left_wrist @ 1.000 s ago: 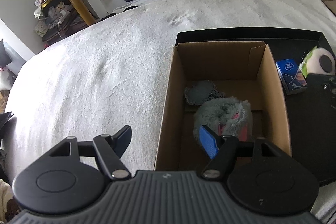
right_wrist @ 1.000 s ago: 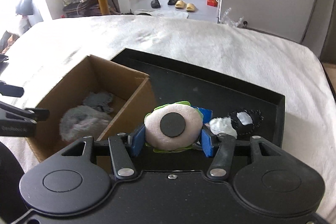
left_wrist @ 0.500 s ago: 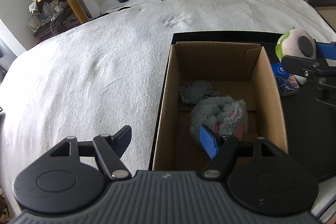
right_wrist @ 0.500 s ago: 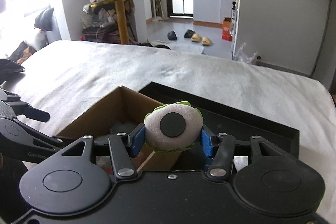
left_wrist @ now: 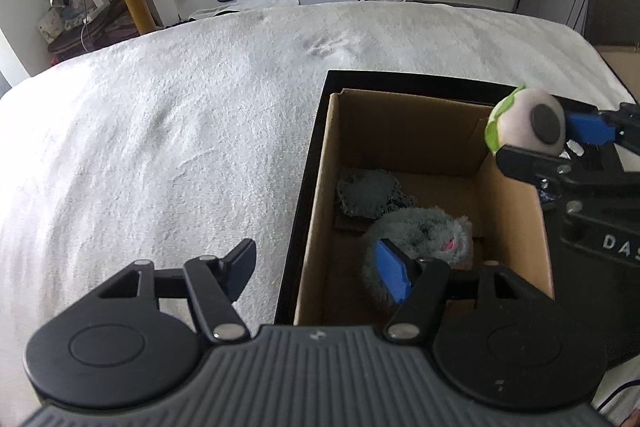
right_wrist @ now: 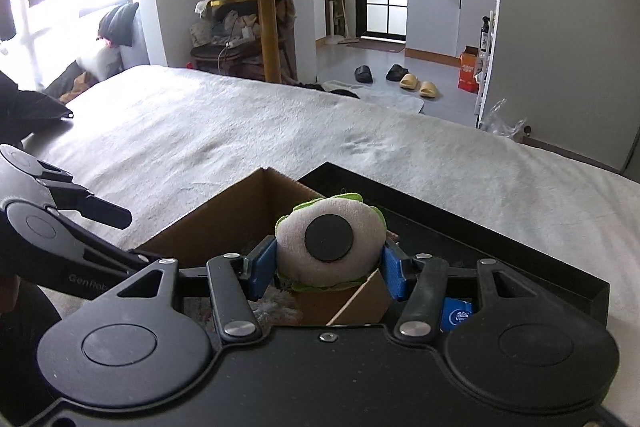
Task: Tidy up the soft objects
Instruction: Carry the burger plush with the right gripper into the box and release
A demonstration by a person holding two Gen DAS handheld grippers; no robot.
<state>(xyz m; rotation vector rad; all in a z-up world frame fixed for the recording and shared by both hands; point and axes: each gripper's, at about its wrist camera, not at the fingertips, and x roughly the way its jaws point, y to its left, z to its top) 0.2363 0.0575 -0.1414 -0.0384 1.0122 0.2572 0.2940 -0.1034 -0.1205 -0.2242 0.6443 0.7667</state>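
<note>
My right gripper (right_wrist: pixel 329 267) was clamped on a round, pale pink plush toy with a green felt fringe and a black disc on its face (right_wrist: pixel 330 241), its blue pads pressed against both sides of the toy. I held the toy in the air above the right wall of the open brown cardboard box (left_wrist: pixel 320 195), near the box's far right corner as my left wrist camera showed it (left_wrist: pixel 528 125). The box sat inside a shallow black tray (left_wrist: pixel 308 163) on the white fuzzy bedspread (left_wrist: pixel 160 127).

My left gripper (left_wrist: pixel 320 267) hung with its jaws spread wide and nothing between them. Its left finger was over the bedspread, outside the tray, and its right finger, with the blue pad (left_wrist: pixel 394 275), was over the near part of the box.

Two soft things lay on the floor of the box: a fluffy grey-green plush with a bit of pink showing (left_wrist: pixel 428 227) toward the near side, and a flat, dark grey knitted piece (left_wrist: pixel 366 189) just behind it, the two touching. In my right wrist view a small blue packet (right_wrist: pixel 456 313) lay on the tray just right of the box, partly hidden by my gripper.
</note>
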